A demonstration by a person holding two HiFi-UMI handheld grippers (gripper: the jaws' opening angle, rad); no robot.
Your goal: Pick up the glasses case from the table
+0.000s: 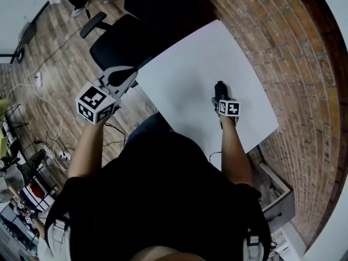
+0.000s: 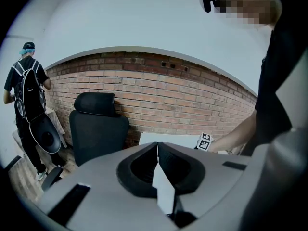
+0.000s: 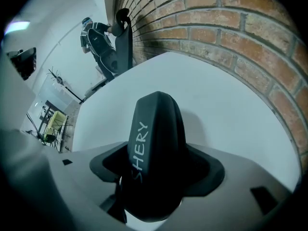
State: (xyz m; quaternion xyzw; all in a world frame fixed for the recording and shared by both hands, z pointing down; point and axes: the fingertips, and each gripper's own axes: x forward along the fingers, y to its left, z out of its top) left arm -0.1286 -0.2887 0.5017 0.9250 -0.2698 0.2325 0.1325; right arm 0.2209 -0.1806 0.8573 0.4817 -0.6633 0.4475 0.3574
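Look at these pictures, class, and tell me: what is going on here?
A person at a white table beside a brick wall holds a tool in each hand. The right tool is shut on a black glasses case over the table; whether the case is lifted is unclear. The left tool is shut and empty, held off the table's edge near a black office chair.

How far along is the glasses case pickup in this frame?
Done: the right hand-held gripper is shut on the black glasses case. In hand: the case is over the white table; whether it has left the surface is unclear. Left: lifting it clear. The left hand-held gripper is shut and empty, beside the table.
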